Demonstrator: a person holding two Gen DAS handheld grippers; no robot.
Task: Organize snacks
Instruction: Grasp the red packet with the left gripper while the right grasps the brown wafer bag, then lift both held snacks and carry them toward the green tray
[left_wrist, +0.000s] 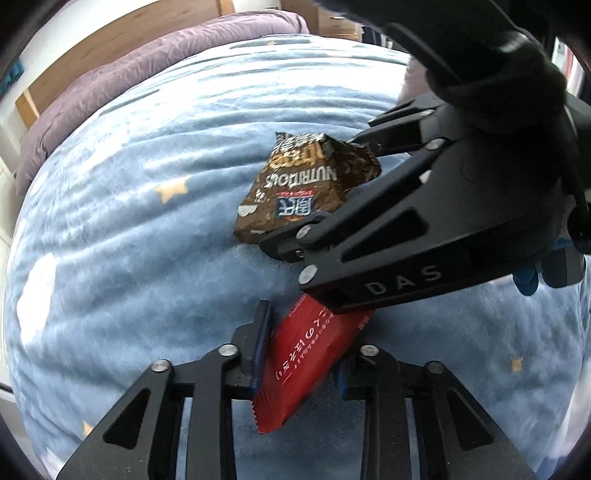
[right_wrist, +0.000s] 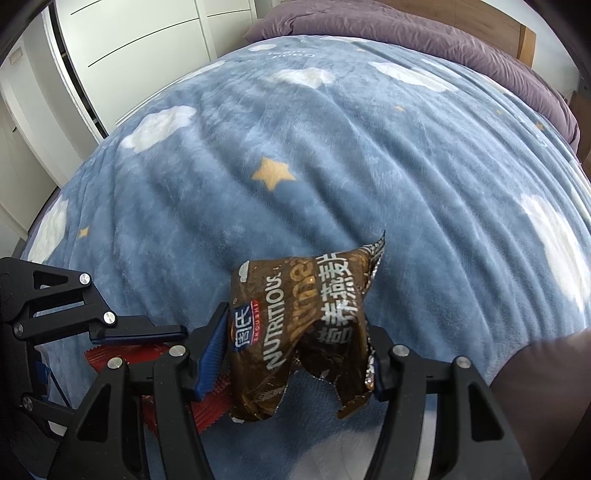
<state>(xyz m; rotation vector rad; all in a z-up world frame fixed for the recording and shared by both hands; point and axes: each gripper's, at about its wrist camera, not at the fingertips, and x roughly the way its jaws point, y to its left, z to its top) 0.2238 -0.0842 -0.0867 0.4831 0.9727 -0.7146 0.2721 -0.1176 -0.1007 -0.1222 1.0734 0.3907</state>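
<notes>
Bedroom setting: blue fleece blanket (right_wrist: 332, 155) with clouds and stars is covering the bed, purple duvet (right_wrist: 424, 37) is bunching at the far end, white wardrobe doors (right_wrist: 147, 37) are standing beyond.

I am holding one snack in each hand. My right gripper (right_wrist: 297, 350) is pinching the brown packet (right_wrist: 295, 332) across its width, jaws spread wide to take it, blue pads pressing both sides. The packet is crumpling, its torn foil edge hanging below the pads. It is sitting clear of the blanket, as far as I can judge.

My left gripper (left_wrist: 301, 365) is clamping the red packet (left_wrist: 310, 362) edgewise, jaws nearly together on the thin wrapper. The packet is tilting, its serrated end pointing down toward the camera, its far end hiding under the right gripper's finger in the left view.

Both packets are hanging close together, low over the near part of the bed. No bin or tray is showing in either view, so I cannot tell where they are going.

Handling notes: I am judging the red grip shallow and skewed, so I should be moving slowly and keeping the wrist steady. The brown packet looks open; keeping the torn edge from tipping down should be preventing spills. Keeping the two grippers apart should be avoiding a snag.
</notes>
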